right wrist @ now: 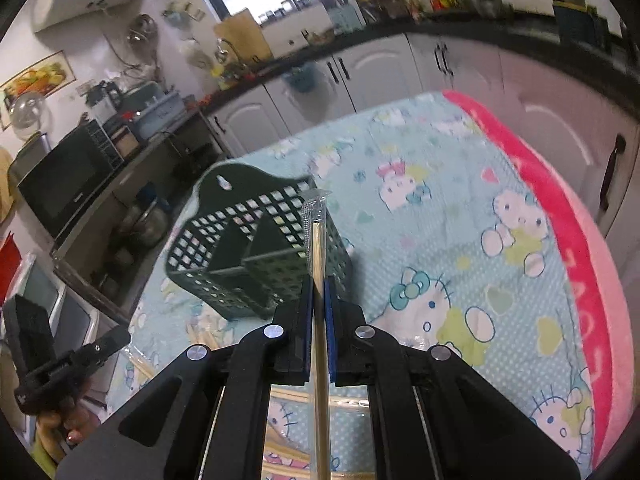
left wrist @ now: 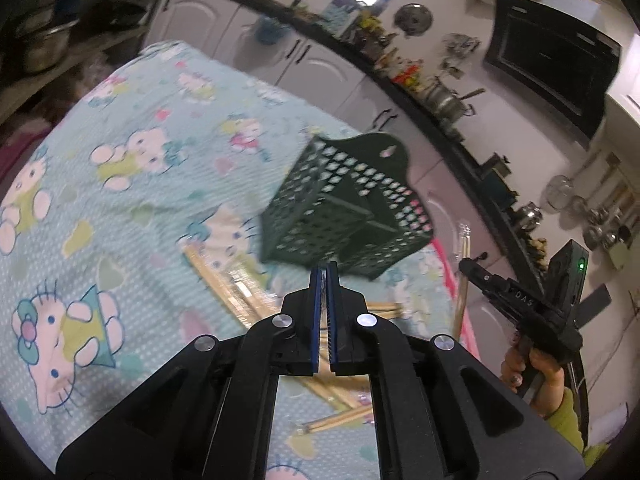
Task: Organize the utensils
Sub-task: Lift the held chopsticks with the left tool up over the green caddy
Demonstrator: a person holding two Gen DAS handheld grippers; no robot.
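In the left wrist view, the left tongs [left wrist: 325, 270] fill the lower centre of the frame, their blue-padded jaws pressed together with nothing visible between them. Under and just past them, wrapped wooden chopsticks [left wrist: 240, 292] lie scattered on the table [left wrist: 120, 208], which is covered with a light blue cartoon-cat cloth. Beyond the tips, at the centre of the frame, stands the dark green perforated basket [left wrist: 340, 200], blurred, with a divider inside and a hanging tab at its back. At the right edge, a hand [left wrist: 532, 364] in a yellow-green sleeve holds the other black tool, and a single chopstick hangs near it.

In the right wrist view, the right tongs [right wrist: 319, 280] sit at lower centre, jaws nearly closed and clamped on one pair of chopsticks in a clear wrapper [right wrist: 318, 240]. The stick runs up the middle of the frame from the bottom edge, its wrapper tip reaching in front of the basket's [right wrist: 240, 248] upper right corner. More wrapped chopsticks [right wrist: 208, 336] lie on the cloth below the basket. A pink blanket [right wrist: 580, 240] edges the table on the right. Farther off, white cabinets [right wrist: 380, 72] and a dark worktop curve across the top.
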